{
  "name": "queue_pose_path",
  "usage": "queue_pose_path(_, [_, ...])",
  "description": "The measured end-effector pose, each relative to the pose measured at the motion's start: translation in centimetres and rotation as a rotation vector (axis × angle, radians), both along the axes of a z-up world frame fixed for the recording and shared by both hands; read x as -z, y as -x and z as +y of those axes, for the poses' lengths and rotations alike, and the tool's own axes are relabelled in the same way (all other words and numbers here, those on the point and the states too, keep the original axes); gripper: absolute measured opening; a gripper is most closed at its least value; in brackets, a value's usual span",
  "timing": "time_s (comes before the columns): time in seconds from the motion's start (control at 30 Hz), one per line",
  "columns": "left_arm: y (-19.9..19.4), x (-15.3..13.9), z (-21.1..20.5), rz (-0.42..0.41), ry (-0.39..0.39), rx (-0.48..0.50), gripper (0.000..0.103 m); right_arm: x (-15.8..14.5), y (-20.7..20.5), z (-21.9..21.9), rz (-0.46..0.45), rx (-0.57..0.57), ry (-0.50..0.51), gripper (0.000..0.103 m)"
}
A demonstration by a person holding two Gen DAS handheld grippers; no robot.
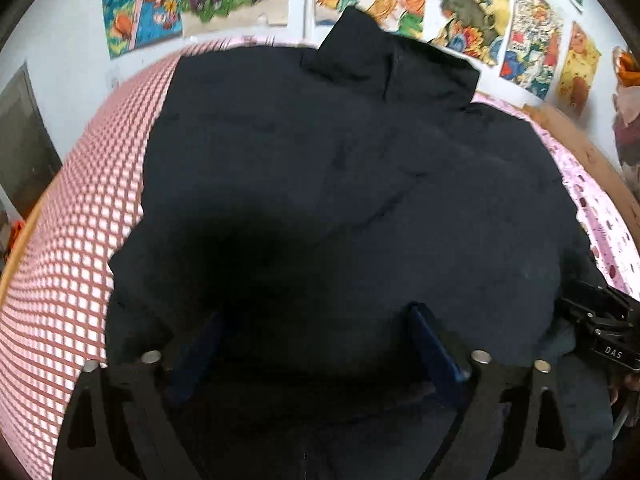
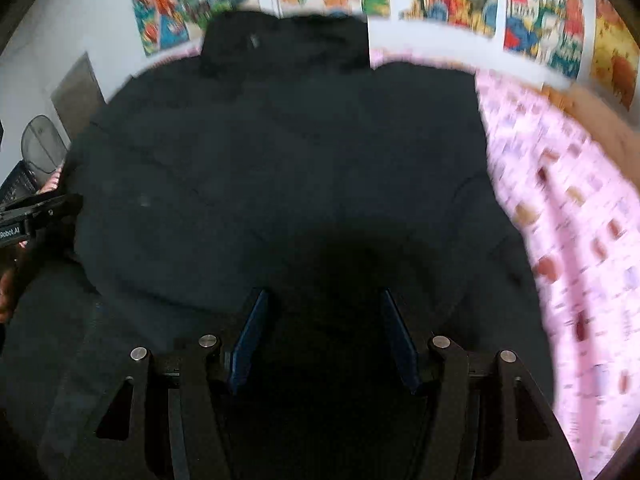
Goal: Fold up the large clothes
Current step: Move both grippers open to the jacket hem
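Left wrist view: my left gripper [image 1: 316, 344] hovers low over the near hem of the black jacket [image 1: 352, 184], fingers spread wide, nothing between them. Can't tell if the fingertips touch the fabric; it's all dark there. The jacket lies flat on the bed [image 1: 80, 220], long axis running straight away from me, collar [image 1: 390, 66] at the far edge by the postered wall [image 1: 492, 16]. Red-checked sheet is bare along the jacket's left side, so that side edge is mine to take.

Right wrist view: my right gripper [image 2: 324, 336] is likewise open and empty, parked over the near hem toward the jacket's right half. The view is motion-blurred, so fine creases are unreadable. Pink patterned sheet [image 2: 568, 240] shows past the jacket's right edge.

The grippers sit side by side along the near hem, each visible at the edge of the other's view. My read: the next move is a grasp on the near hem or the side edges, then a fold along the long axis toward the collar.

Nothing lies on the jacket to block that. Main risk: thick fabric, so a pinch may catch only the top layer.
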State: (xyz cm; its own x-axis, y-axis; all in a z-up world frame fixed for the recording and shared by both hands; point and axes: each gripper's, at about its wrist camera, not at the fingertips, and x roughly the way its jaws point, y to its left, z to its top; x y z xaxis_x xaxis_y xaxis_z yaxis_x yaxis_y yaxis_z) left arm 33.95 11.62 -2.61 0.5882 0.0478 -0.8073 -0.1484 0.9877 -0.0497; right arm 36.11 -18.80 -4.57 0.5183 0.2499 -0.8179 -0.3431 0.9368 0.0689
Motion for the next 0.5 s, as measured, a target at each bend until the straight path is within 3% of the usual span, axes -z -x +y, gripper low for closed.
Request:
queue_pose_path(0.33, [1.7, 1.9, -0.3, -0.07, -0.042, -0.012, 0.103, 1.8, 0.9, 0.2, -0.052, -0.005, -0.015, 0.065])
queue_pose_path(0.5, [1.9, 0.6, 0.7, -0.079, 0.015, -0.009, 0.103, 1.5, 0.7, -0.9, -0.062, -0.008, -0.076, 0.069])
